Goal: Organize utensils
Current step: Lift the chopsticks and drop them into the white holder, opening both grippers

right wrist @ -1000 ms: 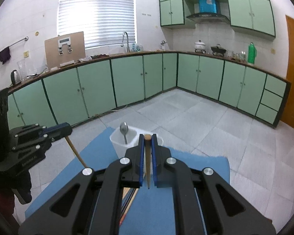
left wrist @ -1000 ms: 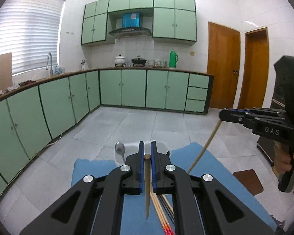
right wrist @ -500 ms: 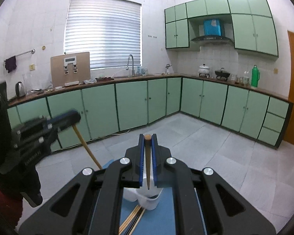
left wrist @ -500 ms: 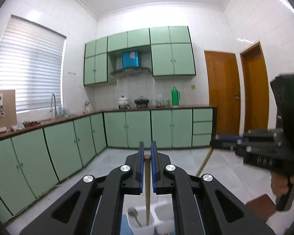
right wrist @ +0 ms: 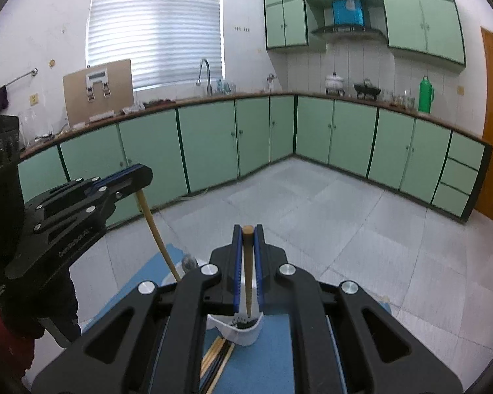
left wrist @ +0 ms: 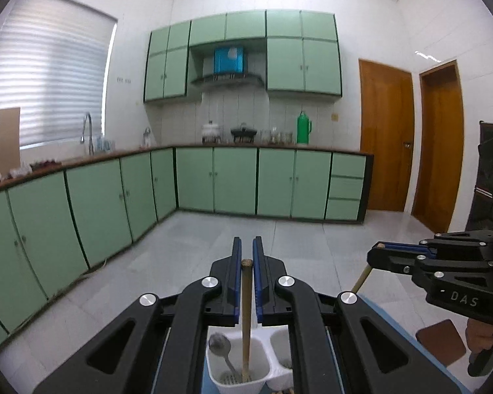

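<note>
My left gripper [left wrist: 246,256] is shut on a wooden chopstick [left wrist: 245,321] that hangs upright, its tip inside the left cell of a white utensil holder [left wrist: 256,384]. A metal spoon [left wrist: 221,348] stands in that cell. My right gripper [right wrist: 247,236] is shut on another wooden chopstick [right wrist: 248,282], its tip just above the holder's right cell [right wrist: 246,331]. The left gripper [right wrist: 128,177] with its chopstick [right wrist: 156,233] shows in the right wrist view. The right gripper [left wrist: 383,252] shows in the left wrist view.
The holder stands on a blue mat [right wrist: 272,361]. Several loose chopsticks [right wrist: 217,358] lie on the mat in front of the holder. A brown coaster-like square [left wrist: 440,341] lies at the right. Green cabinets [left wrist: 233,180] line the far walls.
Both grippers have come down from their raised position toward the holder. The left chopstick's tip now sits inside the holder's left cell and the right chopstick hangs over the right cell.
</note>
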The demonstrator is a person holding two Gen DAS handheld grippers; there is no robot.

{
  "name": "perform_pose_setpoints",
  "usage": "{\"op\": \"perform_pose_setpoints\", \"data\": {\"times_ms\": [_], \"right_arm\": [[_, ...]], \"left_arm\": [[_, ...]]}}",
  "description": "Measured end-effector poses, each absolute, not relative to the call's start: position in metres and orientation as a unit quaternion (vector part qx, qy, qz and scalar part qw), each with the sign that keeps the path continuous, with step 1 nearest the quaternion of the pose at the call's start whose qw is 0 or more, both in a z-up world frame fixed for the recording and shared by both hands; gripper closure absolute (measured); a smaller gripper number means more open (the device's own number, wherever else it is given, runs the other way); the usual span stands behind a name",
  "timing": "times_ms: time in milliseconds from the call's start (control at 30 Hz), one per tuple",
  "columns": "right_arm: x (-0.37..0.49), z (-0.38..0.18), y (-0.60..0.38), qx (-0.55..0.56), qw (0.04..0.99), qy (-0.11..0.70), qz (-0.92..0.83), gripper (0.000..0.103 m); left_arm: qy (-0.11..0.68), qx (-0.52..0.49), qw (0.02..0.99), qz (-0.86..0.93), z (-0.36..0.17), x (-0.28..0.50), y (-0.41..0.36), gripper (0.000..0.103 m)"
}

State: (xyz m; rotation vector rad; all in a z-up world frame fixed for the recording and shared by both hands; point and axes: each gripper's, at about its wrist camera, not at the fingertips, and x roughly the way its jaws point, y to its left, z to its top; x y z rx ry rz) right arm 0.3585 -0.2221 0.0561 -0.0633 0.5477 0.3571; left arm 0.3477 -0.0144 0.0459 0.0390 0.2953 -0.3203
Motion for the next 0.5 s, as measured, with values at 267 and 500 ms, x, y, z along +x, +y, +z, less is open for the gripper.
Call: {"op": "perform_pose_setpoints", "data": {"times_ms": [267, 500], "right_arm": [[0.355, 0.047, -0.225, -0.028, 0.944, 0.281, 0.168, 0.081], [0.311, 0.066, -0.246, -0.025, 0.965, 0.222, 0.137, 0.043]], "left_arm": [[0.166, 0.028, 0.974, -0.149, 0.034, 0.338, -0.008, 0.069], [0.153, 0.022, 0.98, -0.128, 0.044, 0.299, 0.006, 0.044]]}}
